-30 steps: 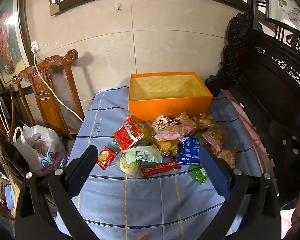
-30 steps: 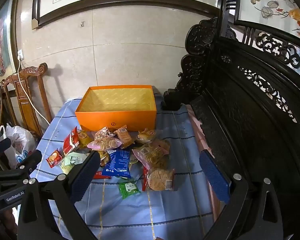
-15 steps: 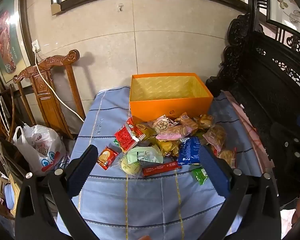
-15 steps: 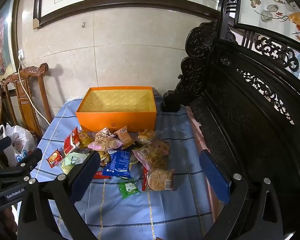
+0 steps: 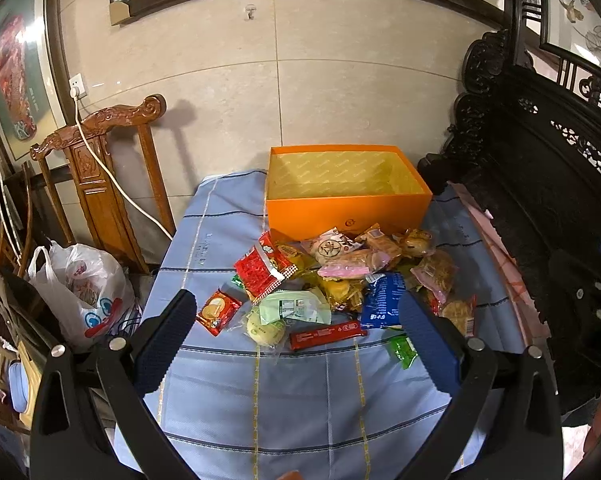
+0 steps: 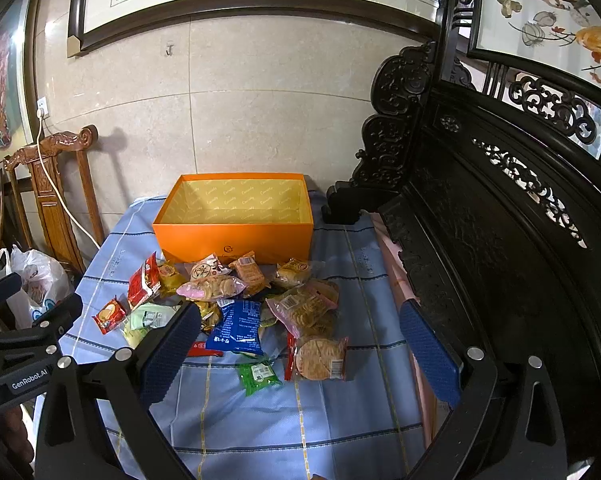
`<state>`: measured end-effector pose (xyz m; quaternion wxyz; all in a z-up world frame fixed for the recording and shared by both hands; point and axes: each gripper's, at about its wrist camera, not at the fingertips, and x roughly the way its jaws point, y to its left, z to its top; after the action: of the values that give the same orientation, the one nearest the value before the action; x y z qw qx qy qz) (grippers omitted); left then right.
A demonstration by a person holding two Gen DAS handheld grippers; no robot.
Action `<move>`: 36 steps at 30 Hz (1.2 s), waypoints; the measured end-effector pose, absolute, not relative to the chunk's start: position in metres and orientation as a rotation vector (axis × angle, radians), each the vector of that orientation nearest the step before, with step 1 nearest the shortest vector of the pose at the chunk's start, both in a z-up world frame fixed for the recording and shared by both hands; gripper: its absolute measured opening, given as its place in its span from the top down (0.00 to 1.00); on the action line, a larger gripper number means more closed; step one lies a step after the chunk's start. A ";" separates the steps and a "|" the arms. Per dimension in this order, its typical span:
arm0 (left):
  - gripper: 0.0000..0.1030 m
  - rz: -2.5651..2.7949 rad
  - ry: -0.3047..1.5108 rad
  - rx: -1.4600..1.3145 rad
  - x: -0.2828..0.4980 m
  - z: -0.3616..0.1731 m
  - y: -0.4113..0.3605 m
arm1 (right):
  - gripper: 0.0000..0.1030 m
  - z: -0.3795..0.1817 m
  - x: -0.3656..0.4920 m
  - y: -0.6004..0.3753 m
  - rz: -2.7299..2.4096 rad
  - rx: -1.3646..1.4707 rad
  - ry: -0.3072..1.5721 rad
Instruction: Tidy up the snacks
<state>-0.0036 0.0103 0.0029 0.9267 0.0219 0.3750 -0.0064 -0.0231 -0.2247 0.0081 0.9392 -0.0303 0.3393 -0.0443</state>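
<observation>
An open, empty orange box (image 5: 346,210) (image 6: 236,236) stands at the far end of a table with a blue cloth (image 5: 300,392). A pile of several wrapped snacks lies in front of it: a red bag (image 5: 260,270), a blue packet (image 5: 382,300) (image 6: 236,326), a red bar (image 5: 327,334), a small green packet (image 6: 258,376), a round cracker pack (image 6: 320,358). My left gripper (image 5: 294,320) is open and empty, held above the near side of the pile. My right gripper (image 6: 296,326) is open and empty, also above the pile's near side.
A carved wooden chair (image 5: 96,168) with a white cable and a white plastic bag (image 5: 80,292) stand left of the table. A dark carved bench (image 6: 500,240) runs along the right edge. A tiled wall with framed pictures is behind the box.
Both grippers have shifted only slightly; the snacks and box lie as before. Both grippers stay open.
</observation>
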 end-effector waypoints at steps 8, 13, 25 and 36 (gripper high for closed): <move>0.04 -0.003 0.773 0.035 -0.005 0.002 0.014 | 0.03 0.009 -0.024 -0.226 -0.086 -0.063 0.694; 0.04 -0.002 0.773 0.036 -0.005 0.002 0.014 | 0.03 0.009 -0.025 -0.223 -0.085 -0.064 0.698; 0.04 -0.007 0.773 0.038 -0.003 0.002 0.014 | 0.03 0.006 -0.020 -0.224 -0.086 -0.068 0.700; 0.04 -0.009 0.777 0.040 0.001 0.001 0.013 | 0.03 0.004 -0.019 -0.225 -0.090 -0.067 0.701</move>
<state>0.0012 0.0134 0.0014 0.9252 0.0196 0.3789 -0.0045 -0.0186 -0.2247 0.0042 0.9377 -0.0326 0.3430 -0.0441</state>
